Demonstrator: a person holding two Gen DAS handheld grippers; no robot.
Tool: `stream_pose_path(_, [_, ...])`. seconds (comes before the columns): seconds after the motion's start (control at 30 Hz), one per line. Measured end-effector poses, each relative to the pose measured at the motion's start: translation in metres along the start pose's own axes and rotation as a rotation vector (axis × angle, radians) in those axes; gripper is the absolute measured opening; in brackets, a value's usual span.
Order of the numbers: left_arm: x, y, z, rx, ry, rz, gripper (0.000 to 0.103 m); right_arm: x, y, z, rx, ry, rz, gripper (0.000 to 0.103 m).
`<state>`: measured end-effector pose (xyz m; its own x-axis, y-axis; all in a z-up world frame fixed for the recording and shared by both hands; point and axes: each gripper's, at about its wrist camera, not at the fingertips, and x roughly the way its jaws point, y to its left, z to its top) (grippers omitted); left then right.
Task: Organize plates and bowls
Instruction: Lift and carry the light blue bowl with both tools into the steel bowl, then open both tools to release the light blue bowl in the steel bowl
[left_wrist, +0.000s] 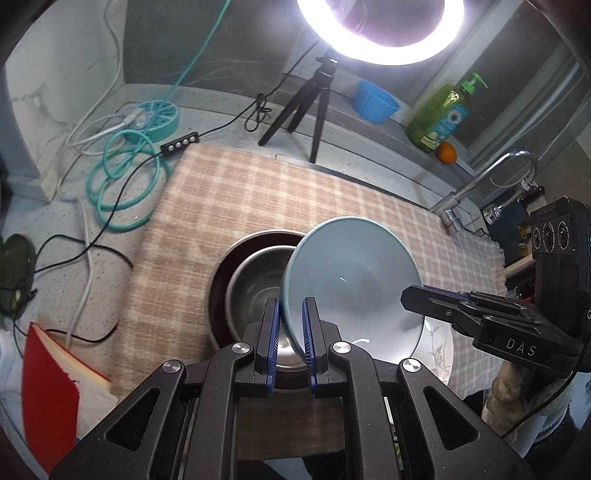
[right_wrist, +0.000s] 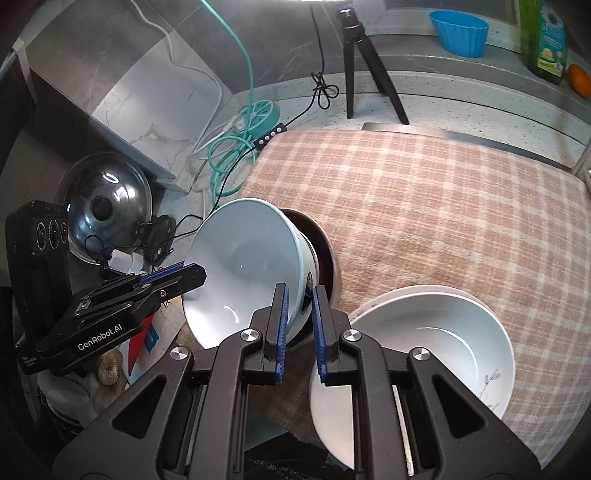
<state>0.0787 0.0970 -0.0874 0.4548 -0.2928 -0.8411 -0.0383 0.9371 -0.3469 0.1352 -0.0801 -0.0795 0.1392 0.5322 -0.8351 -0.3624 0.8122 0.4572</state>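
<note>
Both grippers pinch the rim of a light blue bowl (left_wrist: 351, 280), held tilted above the checked cloth. My left gripper (left_wrist: 291, 325) is shut on its left rim. My right gripper (right_wrist: 298, 314) is shut on its right rim (right_wrist: 243, 266); the right gripper also shows in the left wrist view (left_wrist: 417, 295). Under the blue bowl a steel bowl (left_wrist: 258, 291) sits inside a dark brown dish (left_wrist: 225, 258). A white bowl with a leaf print (right_wrist: 424, 350) sits to the right on a white plate (right_wrist: 461, 291).
A checked cloth (right_wrist: 424, 192) covers the counter. Behind it stand a tripod (left_wrist: 306, 107) with a ring light, a blue cup (left_wrist: 375, 101), a soap bottle (left_wrist: 439, 114), an orange and a faucet (left_wrist: 480, 181). Cables (left_wrist: 118, 173) and a red book (left_wrist: 48, 391) lie left; a pot lid (right_wrist: 107, 210) too.
</note>
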Motion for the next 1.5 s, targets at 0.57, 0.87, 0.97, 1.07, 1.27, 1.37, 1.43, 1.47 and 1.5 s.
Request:
stream_pose_path(0.57, [0.017,0.029,-0.003,-0.041,0.057,0.003,0.011,0.039,0.005,0.010,-0.002,0.073,-0.033,0.013])
stream_pose_path(0.87, [0.026,0.030,-0.002,-0.046,0.073,0.009,0.011,0.050,-0.001,0.014,0.006,0.093,-0.044,0.013])
stream_pose_path(0.97, [0.029,0.031,-0.002,-0.045,0.079,0.018,0.011,0.054,-0.002,0.013,0.006,0.102,-0.045,0.013])
stream_pose_path(1.07, [0.030,0.032,-0.002,-0.047,0.083,0.020,0.011,0.058,-0.001,0.013,-0.001,0.112,-0.047,0.013])
stream_pose_path(1.27, [0.030,0.031,-0.003,-0.038,0.082,0.035,0.011,0.060,0.001,0.014,-0.022,0.116,-0.055,0.013])
stream_pose_path(1.37, [0.030,0.029,-0.003,-0.028,0.079,0.047,0.011,0.059,0.003,0.014,-0.038,0.113,-0.063,0.013])
stream_pose_path(1.43, [0.029,0.028,-0.003,-0.026,0.074,0.050,0.011,0.059,0.003,0.014,-0.039,0.112,-0.064,0.013])
stream_pose_path(1.47, [0.029,0.028,-0.003,-0.024,0.072,0.051,0.011,0.059,0.003,0.015,-0.037,0.111,-0.063,0.013])
stream_pose_path(1.5, [0.029,0.028,-0.003,-0.020,0.069,0.055,0.011,0.058,0.002,0.015,-0.038,0.109,-0.063,0.013])
